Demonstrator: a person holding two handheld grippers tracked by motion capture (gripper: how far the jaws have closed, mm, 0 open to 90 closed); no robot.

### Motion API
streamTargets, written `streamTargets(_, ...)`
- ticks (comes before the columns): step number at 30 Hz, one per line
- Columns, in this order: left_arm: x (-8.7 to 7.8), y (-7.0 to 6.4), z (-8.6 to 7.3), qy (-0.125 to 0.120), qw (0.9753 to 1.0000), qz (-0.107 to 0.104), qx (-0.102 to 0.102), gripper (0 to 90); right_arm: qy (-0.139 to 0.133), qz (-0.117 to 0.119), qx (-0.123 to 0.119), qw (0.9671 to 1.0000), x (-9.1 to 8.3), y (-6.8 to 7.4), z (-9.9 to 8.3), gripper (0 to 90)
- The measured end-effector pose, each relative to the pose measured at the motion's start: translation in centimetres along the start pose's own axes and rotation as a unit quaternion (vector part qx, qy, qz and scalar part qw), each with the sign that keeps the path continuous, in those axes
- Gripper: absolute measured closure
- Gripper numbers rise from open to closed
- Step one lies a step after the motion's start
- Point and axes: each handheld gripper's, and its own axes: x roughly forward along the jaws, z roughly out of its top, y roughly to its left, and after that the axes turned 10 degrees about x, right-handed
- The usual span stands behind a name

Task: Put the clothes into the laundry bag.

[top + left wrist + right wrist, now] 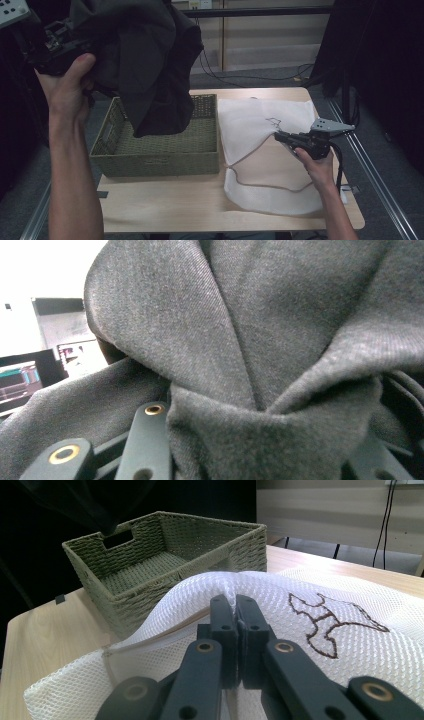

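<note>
A dark grey garment (145, 60) hangs high over the left of the table, its lower end dangling above the woven green basket (155, 157). My left gripper (75, 47) is raised at the upper left and shut on a bunch of the garment (260, 390). A white mesh laundry bag (260, 125) with a brown embroidered outline lies flat on the right of the table. My right gripper (280, 136) is shut on the bag's top layer (235, 592) and lifts it into a ridge. The basket (165, 555) looks empty inside.
The wooden table (200, 205) has bare surface in front of the basket and the bag. Cables run across the grey floor (250, 75) behind the table. A dark stand (345, 75) rises at the right rear, near the table's corner.
</note>
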Motion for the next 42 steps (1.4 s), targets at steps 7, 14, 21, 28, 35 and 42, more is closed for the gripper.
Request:
streamTargets(7,0.6,-1.4,0.6,-0.016,0.9998,-0.010,-0.002,60.0,-0.001,0.000,-0.001,1.0000,0.2,-0.1,0.0,88.4)
streamTargets(14,1.7,-2.7,0.7,-0.044,0.9977,-0.050,-0.009,59.9,0.003,0.000,0.001,1.0000,0.4,-0.1,-0.1,88.4)
streamTargets(21,2.5,-4.9,1.2,-0.072,0.9944,-0.077,-0.011,59.9,0.003,-0.001,-0.002,1.0000,0.3,0.0,0.0,88.4)
streamTargets(28,4.3,-7.2,1.1,-0.094,0.9889,-0.113,-0.022,59.8,-0.001,-0.001,-0.006,1.0000,0.2,0.3,0.2,88.4)
streamTargets(35,6.4,-9.8,0.8,-0.100,0.9832,-0.150,-0.027,59.9,-0.003,-0.002,-0.008,1.0000,0.1,0.3,0.3,88.4)
streamTargets(42,8.5,-11.8,-0.2,-0.114,0.9745,-0.188,-0.043,59.8,-0.004,0.000,-0.009,0.9999,0.2,0.5,0.3,88.5)
